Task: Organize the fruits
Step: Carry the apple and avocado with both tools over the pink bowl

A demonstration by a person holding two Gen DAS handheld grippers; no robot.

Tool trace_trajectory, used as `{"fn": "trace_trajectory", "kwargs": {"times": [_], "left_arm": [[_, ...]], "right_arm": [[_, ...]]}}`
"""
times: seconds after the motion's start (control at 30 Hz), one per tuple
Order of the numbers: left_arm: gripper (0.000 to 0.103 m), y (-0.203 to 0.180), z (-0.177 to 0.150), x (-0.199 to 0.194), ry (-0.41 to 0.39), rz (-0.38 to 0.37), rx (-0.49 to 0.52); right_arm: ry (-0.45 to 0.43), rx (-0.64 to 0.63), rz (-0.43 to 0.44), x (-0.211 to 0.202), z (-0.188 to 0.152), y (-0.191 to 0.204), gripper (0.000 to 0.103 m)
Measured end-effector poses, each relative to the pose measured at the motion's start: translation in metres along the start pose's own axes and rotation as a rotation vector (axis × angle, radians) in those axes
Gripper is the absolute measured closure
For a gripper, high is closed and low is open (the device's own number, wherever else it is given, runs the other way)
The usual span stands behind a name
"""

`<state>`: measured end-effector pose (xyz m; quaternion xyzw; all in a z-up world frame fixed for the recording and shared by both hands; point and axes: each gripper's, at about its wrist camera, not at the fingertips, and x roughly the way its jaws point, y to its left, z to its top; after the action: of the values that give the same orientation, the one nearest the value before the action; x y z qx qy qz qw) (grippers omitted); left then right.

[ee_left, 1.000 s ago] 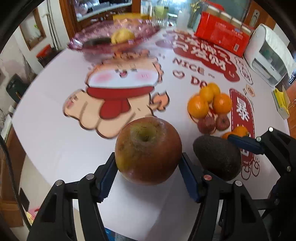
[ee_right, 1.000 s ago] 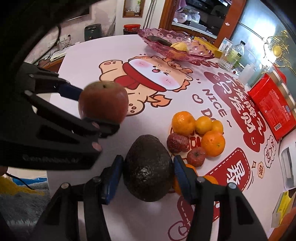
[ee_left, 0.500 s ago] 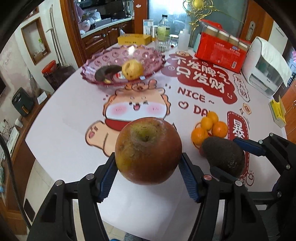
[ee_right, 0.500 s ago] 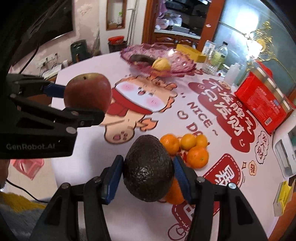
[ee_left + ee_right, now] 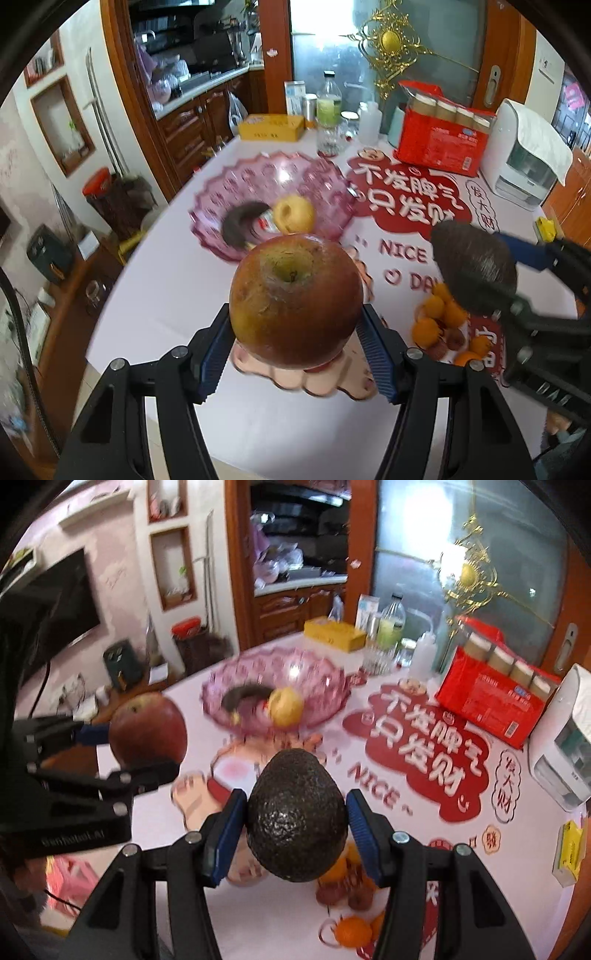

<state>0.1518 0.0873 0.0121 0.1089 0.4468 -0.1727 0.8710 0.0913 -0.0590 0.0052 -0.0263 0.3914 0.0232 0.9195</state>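
Left wrist view: left gripper (image 5: 295, 343) clamps apple (image 5: 295, 301), right gripper (image 5: 295, 829) clamps avocado (image 5: 297, 816) — both airborne; bowl (image 5: 321, 177) holds two fruits, oranges (image 5: 439, 317) remain — roughly midway.

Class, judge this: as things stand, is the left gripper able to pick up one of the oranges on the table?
Probably not yet: the left gripper is shut on the apple, so its jaws are full, though the oranges lie uncovered.

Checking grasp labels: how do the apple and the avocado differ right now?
Colour: the apple is reddish-brown with yellow-green patches; the avocado is near black.
Skin: the apple looks smooth, the avocado pebbled.
Shape: the apple is round with a stem dimple; the avocado is egg-shaped.
Holder: left gripper clamps the apple, right gripper the avocado.
Both are held off the table.
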Motion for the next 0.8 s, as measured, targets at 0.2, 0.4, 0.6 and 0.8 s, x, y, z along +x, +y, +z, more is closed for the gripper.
{"fn": "trace_trajectory", "kwargs": {"times": [0.2, 0.4, 0.6, 0.8], "left_arm": [[0.038, 0.031, 0.038, -0.004, -0.06, 0.011, 0.035], [0.038, 0.058, 0.076, 0.0, -0.128, 0.034, 0.059], [0.038, 0.074, 0.106, 0.032, -0.13, 0.039, 0.069], [0.038, 0.084, 0.124, 0.093, -0.068, 0.043, 0.07]], "right_arm": [[-0.078, 0.03, -0.026, 0.003, 0.06, 0.013, 0.047], [-0.125, 0.07, -0.048, 0.019, 0.107, 0.018, 0.047], [-0.116, 0.093, -0.079, 0.051, 0.138, 0.018, 0.047], [-0.038, 0.134, -0.096, 0.104, 0.15, 0.008, 0.047]]}}
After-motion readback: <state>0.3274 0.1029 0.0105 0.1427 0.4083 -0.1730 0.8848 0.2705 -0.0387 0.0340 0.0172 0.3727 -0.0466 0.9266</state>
